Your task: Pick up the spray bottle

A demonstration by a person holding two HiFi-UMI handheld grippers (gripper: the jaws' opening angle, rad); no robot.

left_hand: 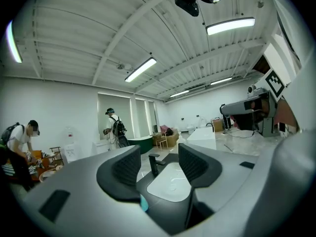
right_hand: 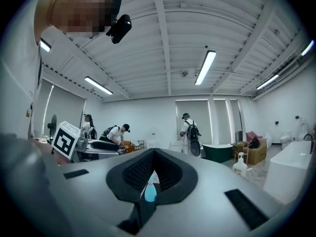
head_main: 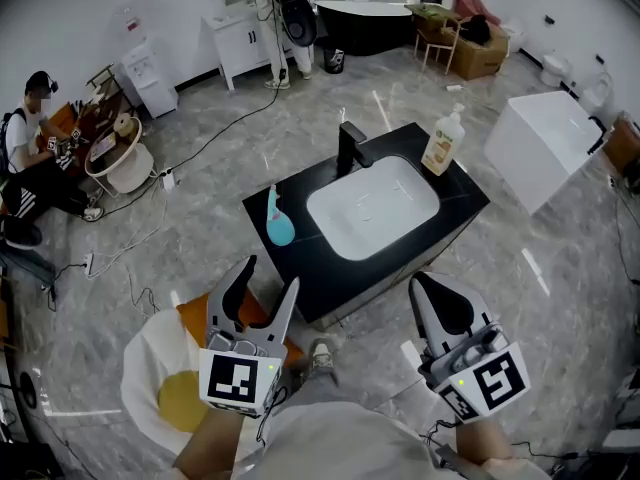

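A teal spray bottle lies on the left end of a black counter with a white sink and a black faucet. My left gripper is held open in front of the counter, short of the bottle, with nothing between its fingers. In the left gripper view the open gripper frames the faucet, with a sliver of the bottle low by the left jaw. My right gripper is shut and empty, off the counter's front right. The right gripper view shows the bottle beyond the closed gripper.
A soap pump bottle stands at the counter's back right corner. A white tub is to the right and a dark bathtub is at the back. A person sits far left. Cables trail over the marble floor.
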